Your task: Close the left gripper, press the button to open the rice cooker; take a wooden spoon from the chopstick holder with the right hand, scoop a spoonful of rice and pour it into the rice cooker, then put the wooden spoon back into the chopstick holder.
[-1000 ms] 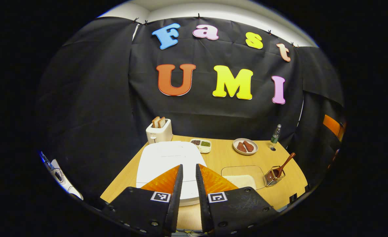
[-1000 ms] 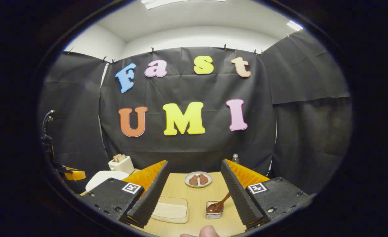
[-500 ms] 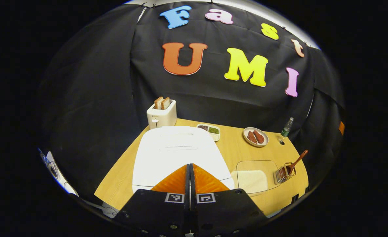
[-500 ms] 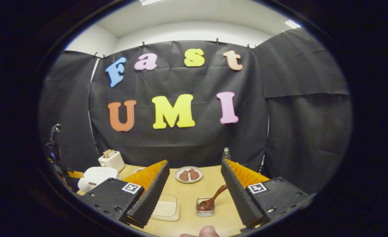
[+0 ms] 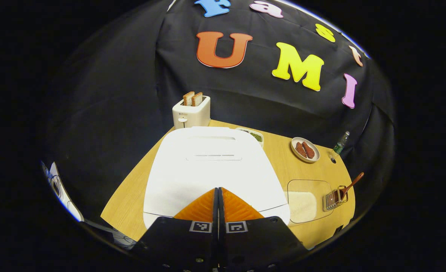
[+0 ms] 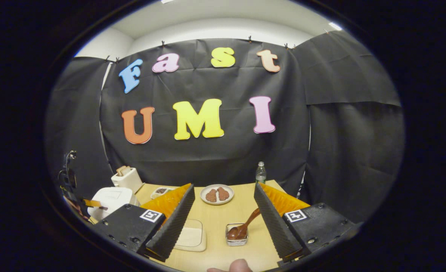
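- Lid of the rice cooker (image 5: 211,166) is down at centre frame — button not pressed; my left hand-held gripper (image 5: 218,196) has its fingers together.
- Right hand-held gripper (image 6: 223,215) gapes apart — wooden spoon (image 6: 245,226) sits in the chopstick holder (image 6: 236,239), lower centre; scooping is all ahead.

The left gripper (image 5: 218,190) has its orange fingers pressed together, tips over the near edge of the white rice cooker (image 5: 211,166), whose lid is down. Beyond it stands a toaster (image 5: 191,113); to the right, the rice tray (image 5: 308,198) and the chopstick holder (image 5: 334,197) with the wooden spoon (image 5: 351,184).
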Action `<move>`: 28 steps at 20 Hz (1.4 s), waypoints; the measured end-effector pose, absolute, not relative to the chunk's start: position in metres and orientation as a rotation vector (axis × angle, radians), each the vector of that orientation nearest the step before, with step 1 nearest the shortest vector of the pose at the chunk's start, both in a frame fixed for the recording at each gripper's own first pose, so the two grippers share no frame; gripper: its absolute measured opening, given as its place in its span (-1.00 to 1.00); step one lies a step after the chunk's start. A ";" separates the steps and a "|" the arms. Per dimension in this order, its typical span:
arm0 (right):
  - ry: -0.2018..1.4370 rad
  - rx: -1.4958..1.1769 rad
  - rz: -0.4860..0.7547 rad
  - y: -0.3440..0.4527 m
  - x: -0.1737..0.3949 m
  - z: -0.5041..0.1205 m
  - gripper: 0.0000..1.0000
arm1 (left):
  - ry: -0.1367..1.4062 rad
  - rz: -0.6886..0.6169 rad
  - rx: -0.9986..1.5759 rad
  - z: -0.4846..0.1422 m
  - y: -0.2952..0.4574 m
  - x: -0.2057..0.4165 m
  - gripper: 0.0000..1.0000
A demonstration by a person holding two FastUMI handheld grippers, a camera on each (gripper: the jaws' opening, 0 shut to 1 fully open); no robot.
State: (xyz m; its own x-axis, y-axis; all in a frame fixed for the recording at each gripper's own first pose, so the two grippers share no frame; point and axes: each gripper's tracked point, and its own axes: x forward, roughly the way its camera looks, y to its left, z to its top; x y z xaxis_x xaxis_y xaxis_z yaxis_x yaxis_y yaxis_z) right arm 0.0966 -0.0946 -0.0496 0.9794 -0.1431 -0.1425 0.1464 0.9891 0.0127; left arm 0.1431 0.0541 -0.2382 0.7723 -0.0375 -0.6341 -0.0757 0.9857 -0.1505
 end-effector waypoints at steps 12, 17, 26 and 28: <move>0.134 0.022 -0.104 -0.082 0.092 -0.044 1.00 | 0.724 0.036 -0.238 -0.239 0.057 0.143 -0.99; 0.114 0.033 -0.122 -0.090 0.082 -0.041 1.00 | 0.514 0.056 -0.221 -0.161 0.063 0.168 -0.97; 0.090 0.038 -0.142 -0.103 0.065 -0.030 1.00 | 0.322 0.054 -0.132 -0.079 0.069 0.188 -0.60; 0.095 0.036 -0.147 -0.106 0.063 -0.031 1.00 | 0.300 0.050 -0.138 -0.071 0.065 0.183 -0.60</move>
State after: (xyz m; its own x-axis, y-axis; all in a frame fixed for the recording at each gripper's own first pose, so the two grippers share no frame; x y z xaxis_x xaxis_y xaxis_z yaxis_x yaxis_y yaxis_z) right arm 0.0628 -0.1059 -0.0314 0.9847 -0.1445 -0.0976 0.1479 0.9886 0.0288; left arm 0.1829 0.0650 -0.0708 0.9542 0.0283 -0.2977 -0.0694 0.9893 -0.1284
